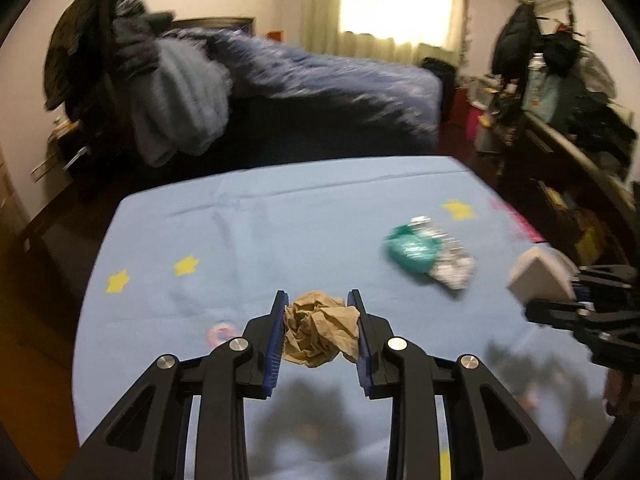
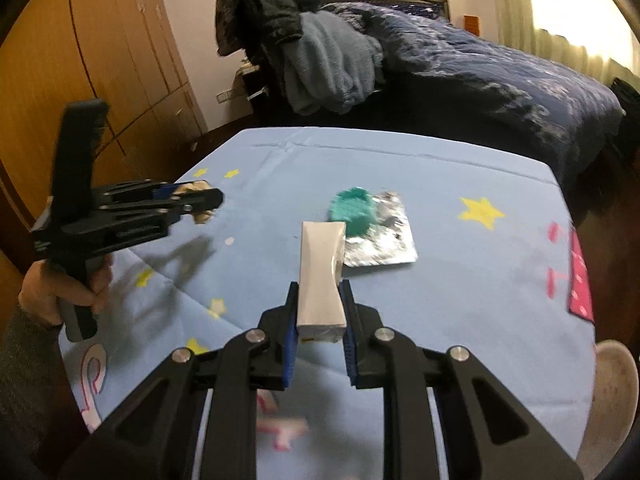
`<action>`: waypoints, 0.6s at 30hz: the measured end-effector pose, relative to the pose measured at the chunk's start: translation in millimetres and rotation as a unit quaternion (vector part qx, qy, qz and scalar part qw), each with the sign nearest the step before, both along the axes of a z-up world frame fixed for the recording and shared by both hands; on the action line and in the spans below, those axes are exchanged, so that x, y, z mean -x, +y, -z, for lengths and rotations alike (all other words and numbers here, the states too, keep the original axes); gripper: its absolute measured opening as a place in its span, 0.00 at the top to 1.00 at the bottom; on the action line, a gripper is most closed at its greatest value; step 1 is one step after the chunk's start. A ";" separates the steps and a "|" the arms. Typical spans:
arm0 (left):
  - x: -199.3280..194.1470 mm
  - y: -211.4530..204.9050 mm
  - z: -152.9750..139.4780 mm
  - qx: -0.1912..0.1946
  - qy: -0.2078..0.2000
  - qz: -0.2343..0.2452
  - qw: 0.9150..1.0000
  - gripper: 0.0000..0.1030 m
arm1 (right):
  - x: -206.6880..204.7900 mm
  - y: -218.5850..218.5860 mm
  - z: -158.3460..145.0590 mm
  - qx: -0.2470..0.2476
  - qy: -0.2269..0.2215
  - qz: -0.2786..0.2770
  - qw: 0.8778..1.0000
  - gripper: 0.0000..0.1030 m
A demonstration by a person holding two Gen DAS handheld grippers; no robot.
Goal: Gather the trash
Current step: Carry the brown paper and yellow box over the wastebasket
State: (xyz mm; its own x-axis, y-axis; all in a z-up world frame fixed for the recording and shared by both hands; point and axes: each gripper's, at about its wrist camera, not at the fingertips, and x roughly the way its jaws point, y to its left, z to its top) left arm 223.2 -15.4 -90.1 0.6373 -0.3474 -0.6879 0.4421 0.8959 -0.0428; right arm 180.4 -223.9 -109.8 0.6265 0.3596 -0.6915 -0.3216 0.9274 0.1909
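Wrapper lies btwn grippers, nothing blocking.

The crumpled brown paper looks matt and creased. The small carton has a smooth, silvery sheen. At the counter's centre, the foil wrapper is glossy and wrinkled. The light-blue cloth covering the counter is soft and matt. The wardrobe at 10 o'clock is smooth wood.
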 end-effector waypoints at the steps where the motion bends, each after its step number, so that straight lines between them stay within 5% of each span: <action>1: 4.7 -7.5 -3.5 0.000 -0.003 0.010 1.000 0.71 | 5.3 -7.3 -0.8 -0.001 -0.002 0.007 1.000 0.81; 6: 31.3 -83.6 -21.0 0.009 -0.013 0.096 0.995 0.70 | 36.4 -63.4 -7.2 -0.009 -0.013 0.058 0.998 0.81; 12: 55.7 -211.6 -26.2 0.012 -0.015 0.215 0.976 0.70 | 74.6 -160.8 -11.1 -0.004 -0.020 0.163 0.986 0.80; 18: 64.8 -309.1 -19.5 0.007 -0.006 0.281 0.960 0.70 | 101.6 -241.0 1.6 -0.002 -0.011 0.246 0.969 0.80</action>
